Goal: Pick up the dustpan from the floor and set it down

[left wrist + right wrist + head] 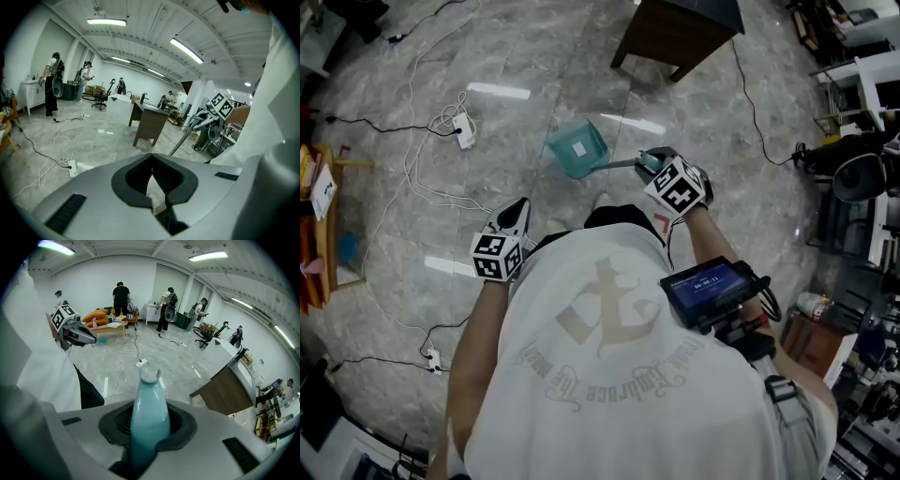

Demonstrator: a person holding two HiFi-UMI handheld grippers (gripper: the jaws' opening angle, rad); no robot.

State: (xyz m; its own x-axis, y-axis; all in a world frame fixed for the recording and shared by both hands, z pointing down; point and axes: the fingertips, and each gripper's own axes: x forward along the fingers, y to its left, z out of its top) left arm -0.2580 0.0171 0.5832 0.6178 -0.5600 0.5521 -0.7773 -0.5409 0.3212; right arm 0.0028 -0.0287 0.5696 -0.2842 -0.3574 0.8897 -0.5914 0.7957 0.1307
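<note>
Right tool [650,162] clamps dustpan [578,148] handle; left tool [517,212] closed, empty.

From overhead, the right tool [651,163] hides the dustpan [577,148] handle's end.

Out at the far right, the right hand-held gripper [652,162] is pointed steeply down at the end of the stretched right arm [713,236], and its jaws are clamped on the dustpan handle [149,420]. The left hand-held gripper [517,216] is held nearer, on the left, tilted gently down from the left arm [478,349]. Its jaws are pressed together with nothing caught between them.
</note>
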